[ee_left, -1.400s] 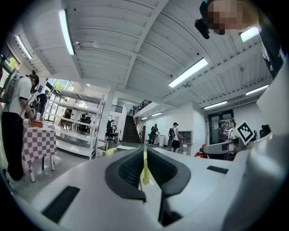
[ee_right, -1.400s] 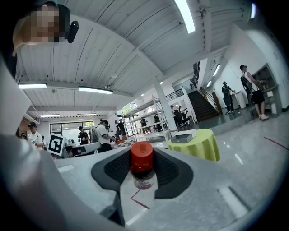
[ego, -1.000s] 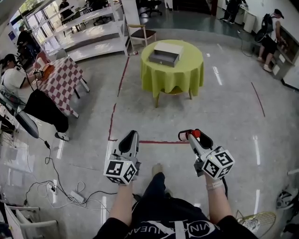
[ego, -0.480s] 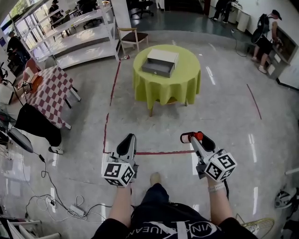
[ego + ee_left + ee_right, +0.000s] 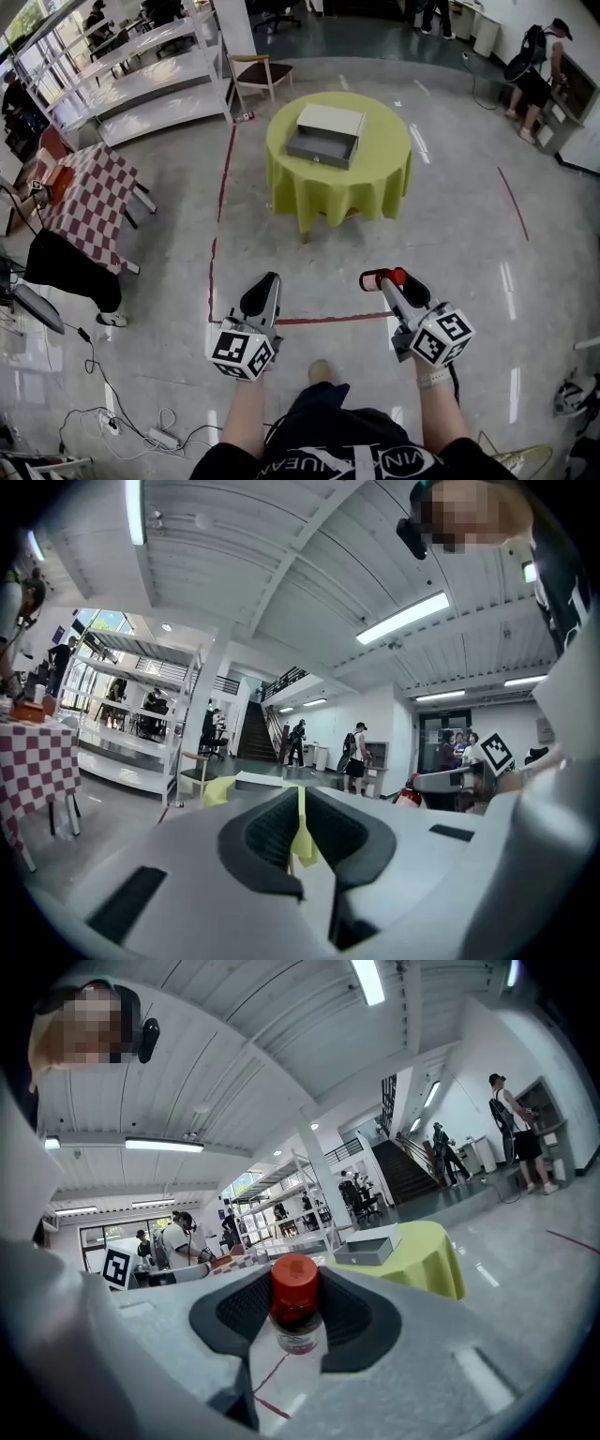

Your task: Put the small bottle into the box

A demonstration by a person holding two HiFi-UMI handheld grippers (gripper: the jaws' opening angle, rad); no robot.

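Observation:
The small bottle [image 5: 395, 275], clear with a red cap, is upright between the pads of my right gripper [image 5: 382, 278], which is shut on it; in the right gripper view the bottle [image 5: 295, 1305] fills the gap of the right gripper [image 5: 295, 1316]. My left gripper [image 5: 265, 287] is level beside it, shut with nothing held; in the left gripper view only a thin slit shows at the left gripper [image 5: 298, 806]. Far ahead, the grey and white box [image 5: 325, 132] lies on a round table with a yellow-green cloth [image 5: 384, 178]. Both grippers are over the floor, well short of the table.
Red tape lines [image 5: 319, 320] cross the floor just under the grippers. A checkered table [image 5: 80, 192] stands at the left, with shelves [image 5: 141, 89] and a chair [image 5: 261, 71] behind. Cables [image 5: 122, 417] lie lower left. A person [image 5: 536, 80] stands far right.
Both grippers have moved forward over the floor toward the round table, which now looks nearer. The red tape line has slid back under the grippers. The bottle stays gripped.

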